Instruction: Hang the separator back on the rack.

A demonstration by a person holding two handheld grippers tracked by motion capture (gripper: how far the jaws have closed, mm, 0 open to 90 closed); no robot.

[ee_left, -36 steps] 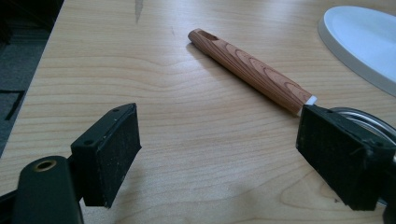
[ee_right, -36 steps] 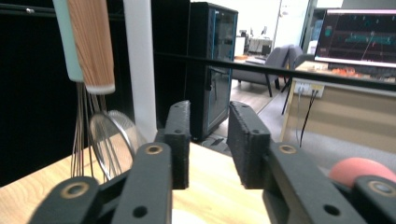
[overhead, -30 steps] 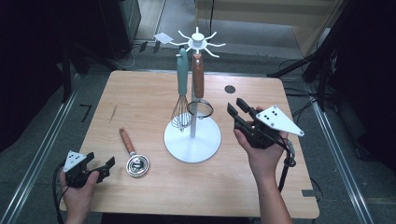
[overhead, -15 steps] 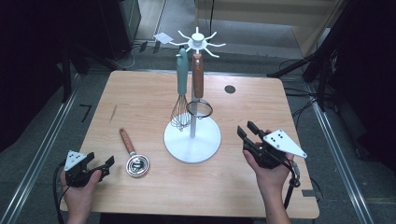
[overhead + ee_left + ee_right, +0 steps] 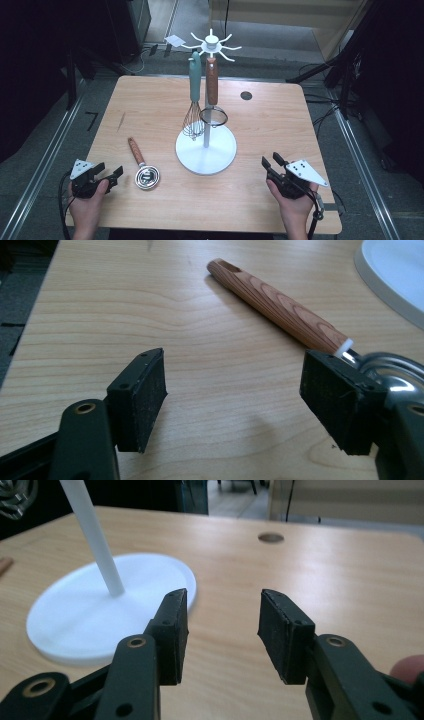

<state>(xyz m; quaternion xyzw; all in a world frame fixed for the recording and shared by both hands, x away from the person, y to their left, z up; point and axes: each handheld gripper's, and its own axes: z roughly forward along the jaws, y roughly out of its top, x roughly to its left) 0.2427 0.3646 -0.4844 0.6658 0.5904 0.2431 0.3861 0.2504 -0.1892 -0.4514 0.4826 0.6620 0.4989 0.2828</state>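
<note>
Pale wood grain covers the table, with dark floor and cables around it, and a white utensil stand sits near the middle carrying a whisk with a teal handle and a small strainer with a brown handle. The left gripper rests low at the near edge with its jaws spread wide and nothing between them; just ahead of it and a little to its right lies the wooden-handled scoop, its metal bowl nearest the gripper and its handle pointing away. The right gripper is also spread and empty, with the stand's base ahead and to its left. If the left gripper goes for the scoop, I judge the main risk to be the round metal bowl: closing on that slick curve could squirt it sideways or spin the handle across the wood, possibly against the stand's base. A grasp far along the handle would leave the heavy bowl drooping. The left gripper view shows what the high view cannot: the right jaw pad almost level with the scoop's white collar, and a hanging slot at the handle's far tip. The high view alone gives the free hooks at the stand's top, and how far apart the two grippers lie.
</note>
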